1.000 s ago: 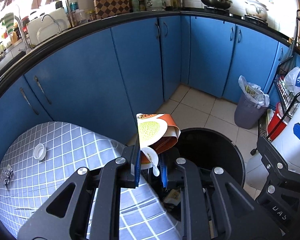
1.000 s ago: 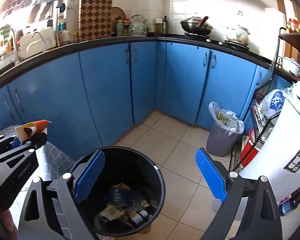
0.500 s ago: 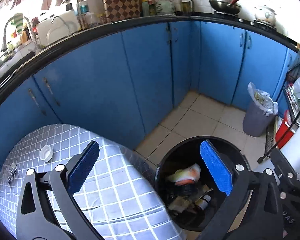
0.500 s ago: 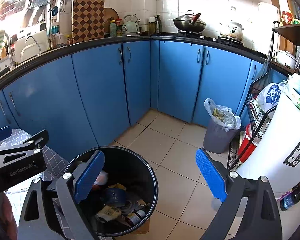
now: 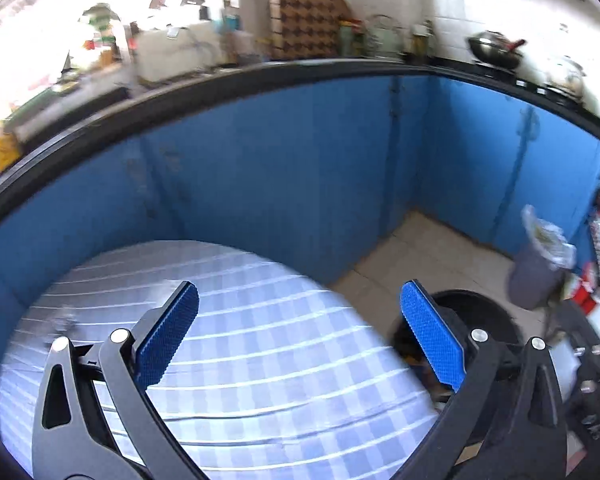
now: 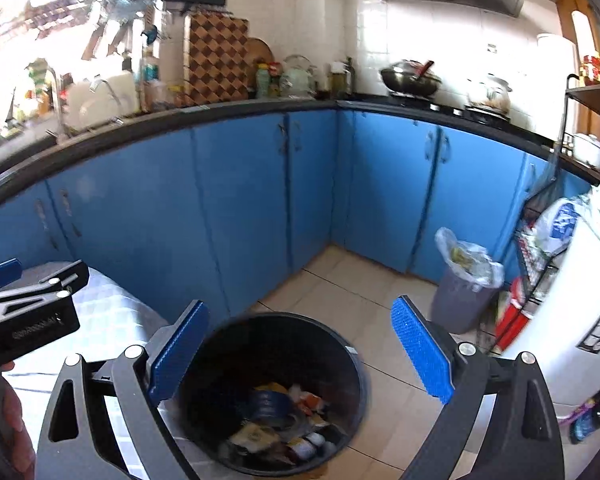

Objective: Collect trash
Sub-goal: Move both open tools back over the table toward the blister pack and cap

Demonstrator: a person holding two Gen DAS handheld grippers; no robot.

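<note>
Both tongs stand wide apart and hold nothing: your left tongs [image 5: 300,340] hover over the checked tabletop [image 5: 260,360], your right tongs [image 6: 300,356] above the black bin [image 6: 356,364] on the floor just beside it. Inside the bin lies the collected trash [image 6: 284,420], wrappers and small containers. On the tabletop, motion blur leaves only a faint smear [image 5: 66,322] near the far left edge; what it is, you cannot tell. Expect such scraps to be light, thin and crushable, so pinch an edge gently.
</note>
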